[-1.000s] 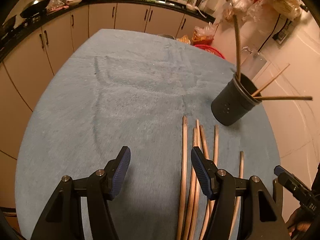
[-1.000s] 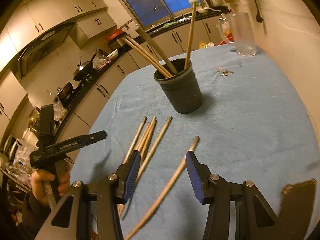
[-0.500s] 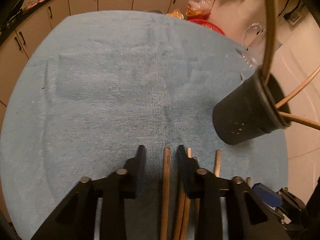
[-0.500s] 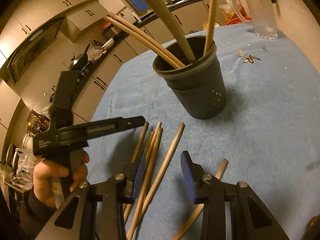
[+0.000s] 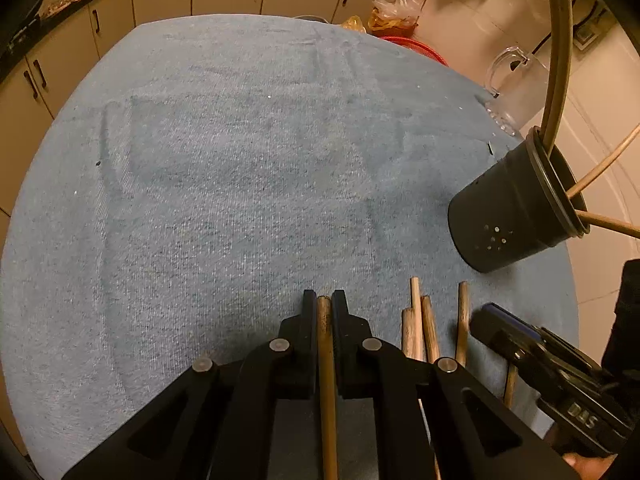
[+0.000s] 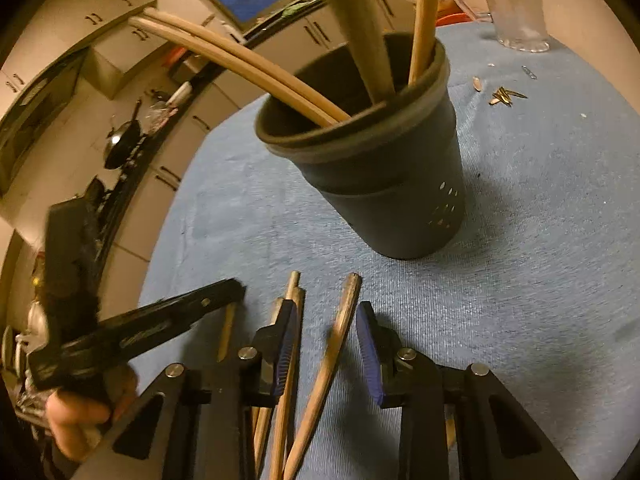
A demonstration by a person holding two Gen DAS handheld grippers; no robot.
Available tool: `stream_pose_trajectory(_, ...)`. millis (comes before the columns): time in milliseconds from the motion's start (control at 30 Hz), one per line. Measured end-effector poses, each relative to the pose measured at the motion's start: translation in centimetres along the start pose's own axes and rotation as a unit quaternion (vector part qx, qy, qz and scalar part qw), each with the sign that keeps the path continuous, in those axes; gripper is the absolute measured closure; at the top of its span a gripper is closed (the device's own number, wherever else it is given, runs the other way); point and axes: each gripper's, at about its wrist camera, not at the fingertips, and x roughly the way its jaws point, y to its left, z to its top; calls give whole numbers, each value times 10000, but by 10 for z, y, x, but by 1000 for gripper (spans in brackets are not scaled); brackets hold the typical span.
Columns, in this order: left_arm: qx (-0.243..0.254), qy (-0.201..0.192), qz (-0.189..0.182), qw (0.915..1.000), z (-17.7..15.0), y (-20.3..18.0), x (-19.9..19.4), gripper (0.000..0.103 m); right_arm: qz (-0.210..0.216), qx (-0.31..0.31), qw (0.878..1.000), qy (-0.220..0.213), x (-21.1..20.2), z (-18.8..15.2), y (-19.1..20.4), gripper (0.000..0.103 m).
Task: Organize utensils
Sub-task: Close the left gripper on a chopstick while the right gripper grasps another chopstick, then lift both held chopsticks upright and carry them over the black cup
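Observation:
Several wooden chopsticks [image 5: 416,328] lie side by side on the blue table cloth [image 5: 240,184]. My left gripper [image 5: 323,298] is shut on the leftmost chopstick [image 5: 326,360], near its far end. My right gripper [image 6: 326,311] straddles another chopstick [image 6: 340,320]; its jaws are closing, with a gap still showing on both sides of the stick. A black holder [image 6: 384,184], with several chopsticks standing in it, sits just beyond the loose ones and appears at the right as the holder [image 5: 516,216] in the left wrist view. The left gripper's body [image 6: 180,312] and a hand show at the left.
A clear glass jug [image 5: 516,92] stands behind the holder near the wall. Small seeds [image 6: 504,96] lie on the cloth at the far right. A red basket [image 5: 416,46] and bags sit on the floor past the table's far edge. Cabinets line the back.
My left gripper came down over the leftmost chopstick and shut on it. My right gripper moved forward and down toward the holder, its jaws narrowing around a chopstick.

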Motion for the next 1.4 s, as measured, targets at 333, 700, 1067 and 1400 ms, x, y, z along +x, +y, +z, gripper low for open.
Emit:
stream_pose_trajectory(333,-25,-20,10,10000,-4,3,-3,95,-700,-209,9972,-174,15,6,13,90)
stream_pose_trajectory(700,-230,-297,-173,9991,-8,8,-14,96,145,-70,9979,-629,-41,-8,-1,94)
stream_pose_trajectory(1067,-233,-728,-407,9962,-16,9,-69,96,50,-728,9815,-1769,-135,-30,24,94)
stream_pose_trajectory(1400,44,-1142,-531,9920,-19,-20,-119,96,268,-1087,9721,-2063,-186,-38,38,95)
